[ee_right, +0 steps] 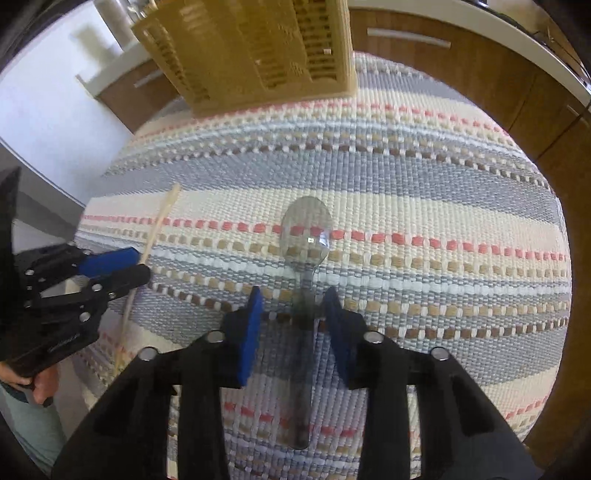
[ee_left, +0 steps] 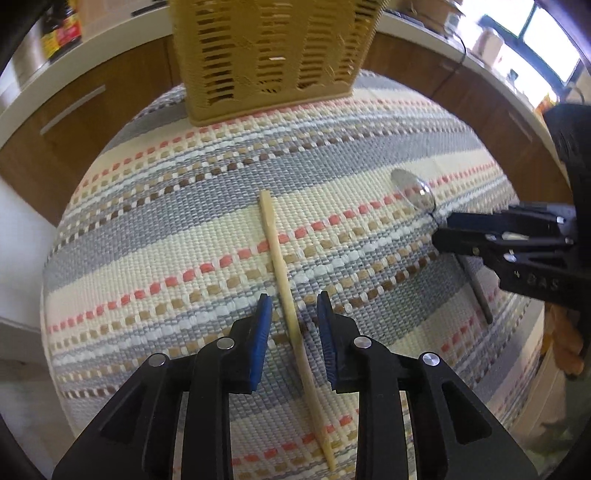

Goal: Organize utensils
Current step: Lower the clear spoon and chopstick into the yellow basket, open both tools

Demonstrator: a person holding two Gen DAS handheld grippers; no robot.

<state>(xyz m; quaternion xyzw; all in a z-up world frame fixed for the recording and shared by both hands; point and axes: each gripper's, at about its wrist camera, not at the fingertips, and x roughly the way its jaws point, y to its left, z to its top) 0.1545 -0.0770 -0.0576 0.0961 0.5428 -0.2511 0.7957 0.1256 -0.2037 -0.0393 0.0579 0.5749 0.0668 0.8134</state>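
Note:
A pale wooden chopstick (ee_left: 275, 251) lies on the striped woven mat (ee_left: 166, 229), running away from me. My left gripper (ee_left: 294, 297) straddles its near half, open, with a gap between each blue pad and the stick. A clear plastic spoon (ee_right: 306, 229) lies bowl-up on the mat (ee_right: 443, 206). My right gripper (ee_right: 294, 291) is open around its dark handle without pressing on it. The spoon (ee_left: 413, 190) and the right gripper (ee_left: 441, 232) also show at the right of the left wrist view. A tan slotted utensil basket (ee_left: 273, 55) stands at the mat's far edge.
Brown cabinets (ee_left: 74, 122) with metal handles under a white counter curve behind the mat. Bottles (ee_left: 61, 33) stand on the counter at left. In the right wrist view the basket (ee_right: 258, 51) is at top left, and a hand (ee_right: 40, 384) holds the left gripper (ee_right: 138, 264).

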